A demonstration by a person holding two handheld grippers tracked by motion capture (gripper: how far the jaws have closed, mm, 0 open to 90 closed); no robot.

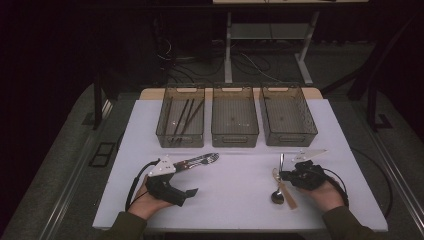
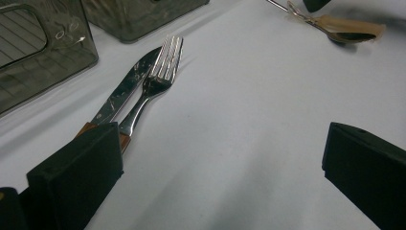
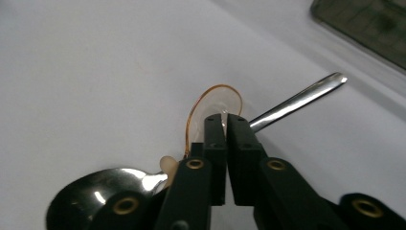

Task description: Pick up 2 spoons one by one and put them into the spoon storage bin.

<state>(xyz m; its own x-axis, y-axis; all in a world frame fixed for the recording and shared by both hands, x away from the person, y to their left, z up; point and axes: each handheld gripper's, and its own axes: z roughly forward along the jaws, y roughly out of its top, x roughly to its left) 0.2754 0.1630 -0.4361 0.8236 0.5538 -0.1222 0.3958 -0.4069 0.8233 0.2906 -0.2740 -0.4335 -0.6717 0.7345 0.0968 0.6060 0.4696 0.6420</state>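
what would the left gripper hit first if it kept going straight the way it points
Probably nothing soon. The left gripper has its jaws wide open over bare table. The knife and fork lie off to its left, the spoon far ahead to the right. Depth is hard to judge.

Polished metal glints on the spoon (image 3: 91, 194) beside a clear amber-rimmed plastic spoon (image 3: 218, 103), on the matt white tablecloth (image 1: 235, 200), where a shiny steel fork (image 2: 160, 72) and knife (image 2: 127, 88) lie below smoky translucent plastic bins (image 1: 235, 117).

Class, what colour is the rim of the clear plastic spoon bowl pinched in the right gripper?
Amber-orange, on the clear plastic spoon; best in the right gripper view.
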